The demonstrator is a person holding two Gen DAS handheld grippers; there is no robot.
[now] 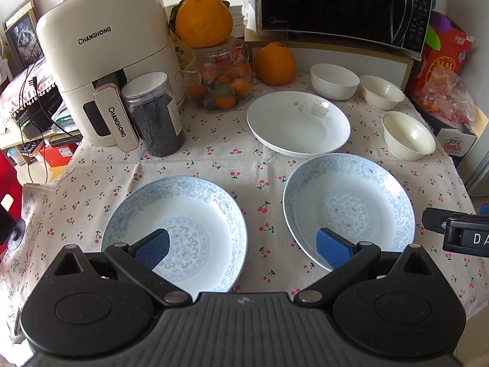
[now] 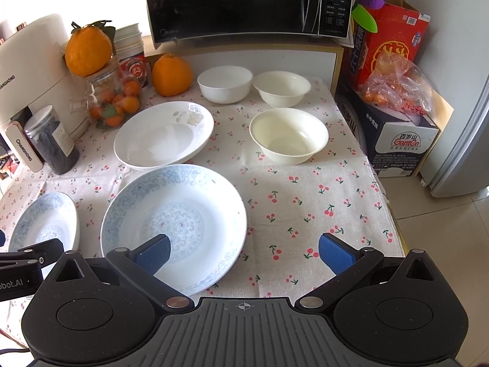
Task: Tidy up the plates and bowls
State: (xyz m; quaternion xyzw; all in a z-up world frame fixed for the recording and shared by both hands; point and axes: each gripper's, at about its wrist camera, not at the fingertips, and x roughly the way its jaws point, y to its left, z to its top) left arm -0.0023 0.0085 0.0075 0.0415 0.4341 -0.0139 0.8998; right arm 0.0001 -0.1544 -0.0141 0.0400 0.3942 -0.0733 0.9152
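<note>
Nothing is stacked yet: both the left tool (image 1: 243, 249) and right tool (image 2: 243, 252) hang wide open and empty over the surface (image 2: 305, 183), where two blue-patterned plates (image 2: 174, 223) lie side by side near the front, so the next move probably means closing on one plate's rim.

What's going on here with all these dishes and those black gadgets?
A person is holding a two-finger claw in each hand to tidy plates and bowls. Both the left claw and right claw are open, hovering, holding nothing. Two blue-patterned plates, a white plate and three bowls sit separately on the cherry-print tablecloth.
</note>
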